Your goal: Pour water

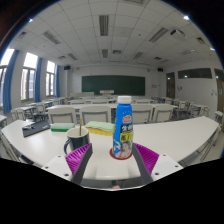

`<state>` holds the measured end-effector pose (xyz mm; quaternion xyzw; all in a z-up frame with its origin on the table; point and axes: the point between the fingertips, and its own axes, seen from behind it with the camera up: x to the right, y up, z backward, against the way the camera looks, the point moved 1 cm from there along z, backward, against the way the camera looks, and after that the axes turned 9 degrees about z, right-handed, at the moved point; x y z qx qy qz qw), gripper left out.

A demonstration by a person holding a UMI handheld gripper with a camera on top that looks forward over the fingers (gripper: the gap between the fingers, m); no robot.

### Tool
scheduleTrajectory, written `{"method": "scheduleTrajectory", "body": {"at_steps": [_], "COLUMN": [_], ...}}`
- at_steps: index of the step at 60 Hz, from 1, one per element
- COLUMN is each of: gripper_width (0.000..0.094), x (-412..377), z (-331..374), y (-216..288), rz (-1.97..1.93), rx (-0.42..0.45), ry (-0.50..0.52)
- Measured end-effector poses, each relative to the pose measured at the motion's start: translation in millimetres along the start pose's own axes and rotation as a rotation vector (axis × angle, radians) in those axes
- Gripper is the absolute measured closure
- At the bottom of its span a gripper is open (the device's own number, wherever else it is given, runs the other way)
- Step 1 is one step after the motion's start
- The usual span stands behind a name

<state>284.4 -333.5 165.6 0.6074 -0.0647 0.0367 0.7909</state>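
A plastic bottle with a white cap and a blue picture label stands upright on the white table. It stands between my fingers, close to the right pad, with a clear gap to the left pad. My gripper is open and level with the bottle's base. A dark mug stands on the table just left of the bottle, right behind the left fingertip.
Flat green and yellow items lie behind the mug. A dark object lies on a desk further left. Rows of desks and chairs fill the classroom up to a green chalkboard.
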Motion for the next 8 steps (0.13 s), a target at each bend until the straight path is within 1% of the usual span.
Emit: {"method": "scheduleTrajectory", "body": {"at_steps": [8], "gripper_width": [0.0086], "x": [-30], "z": [32], "y": [-14], "rz": [-0.027], "rx": [0.026], "ry": [0.065]}}
